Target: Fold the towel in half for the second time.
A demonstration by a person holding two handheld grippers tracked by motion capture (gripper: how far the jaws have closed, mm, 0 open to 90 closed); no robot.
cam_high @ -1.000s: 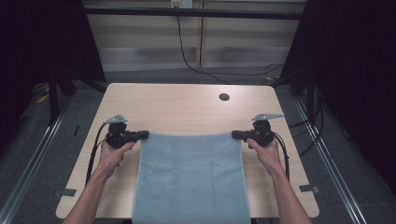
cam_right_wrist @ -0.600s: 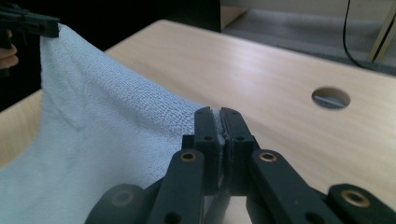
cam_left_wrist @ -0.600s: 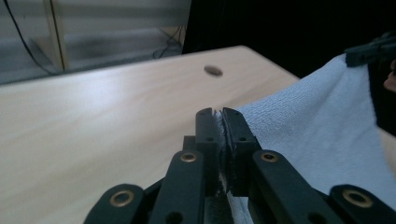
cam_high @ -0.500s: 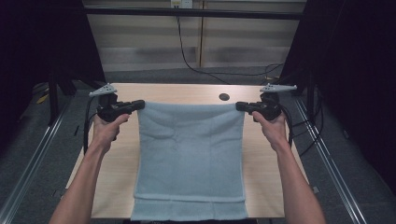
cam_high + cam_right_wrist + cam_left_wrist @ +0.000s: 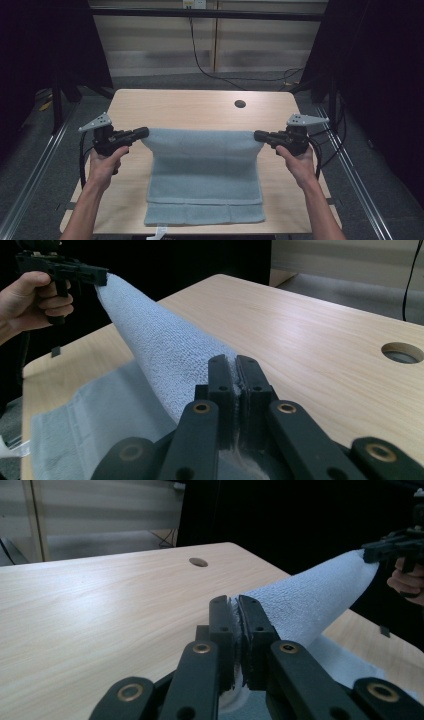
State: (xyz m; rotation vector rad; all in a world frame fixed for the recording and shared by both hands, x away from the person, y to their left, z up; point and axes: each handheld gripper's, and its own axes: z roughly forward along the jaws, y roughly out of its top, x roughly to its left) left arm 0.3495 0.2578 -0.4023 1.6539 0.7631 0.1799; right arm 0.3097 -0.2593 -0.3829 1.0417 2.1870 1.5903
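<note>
Wooden table [image 5: 195, 107], round hole [image 5: 240, 104] at far side. Blue towel [image 5: 202, 170] stretched between both tools, raised edge taut, lower part lying on the table. Left gripper [image 5: 142, 132] clamped on one corner; right gripper [image 5: 259, 135] clamped on the other.

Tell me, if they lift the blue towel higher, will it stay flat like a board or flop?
Probably flop: the towel already sags and drapes between the left gripper and right gripper. Its fuzzy weave likely grips well, so slipping seems unlikely.
</note>
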